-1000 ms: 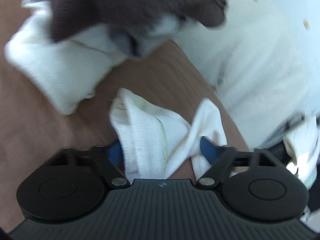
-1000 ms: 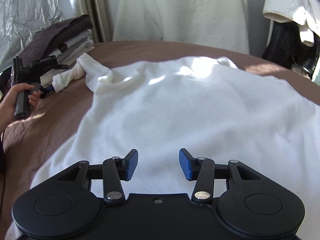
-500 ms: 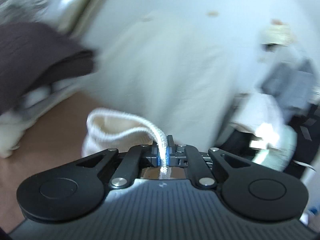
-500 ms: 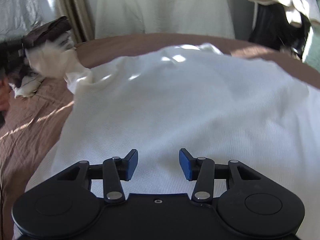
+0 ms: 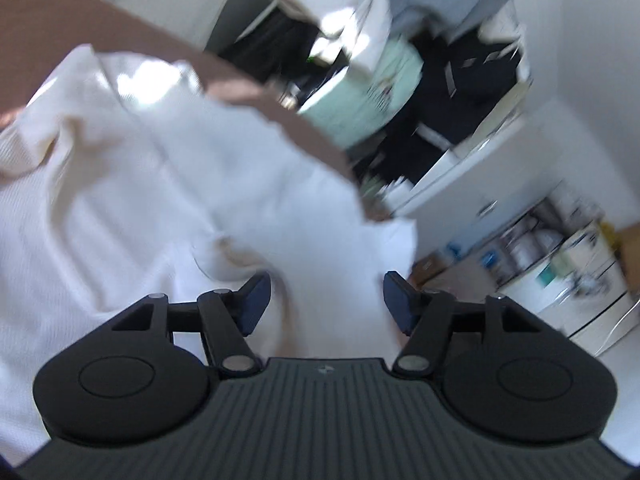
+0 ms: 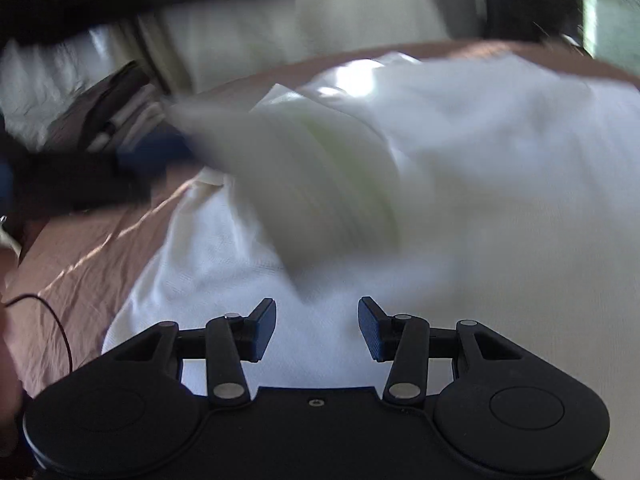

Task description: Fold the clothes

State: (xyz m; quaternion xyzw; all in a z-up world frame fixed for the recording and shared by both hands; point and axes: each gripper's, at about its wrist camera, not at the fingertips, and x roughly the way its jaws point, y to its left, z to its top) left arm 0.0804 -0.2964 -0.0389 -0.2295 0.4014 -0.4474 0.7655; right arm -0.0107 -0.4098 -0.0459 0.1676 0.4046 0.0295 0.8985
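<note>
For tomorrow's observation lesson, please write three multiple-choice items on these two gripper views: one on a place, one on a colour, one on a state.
1. Where does the white garment lie?
A. Spread on the brown bed cover
B. On a hanger
C. In a basket

2. What colour are the gripper pads?
A. Red
B. Blue
C. Yellow

3. What is between the fingers of the right gripper?
A. A sock
B. A sleeve
C. Nothing

Answers:
1 A, brown cover shows around the cloth's edges.
2 B, blue pads show in both views.
3 C, the fingers stand apart above the cloth, empty.
</note>
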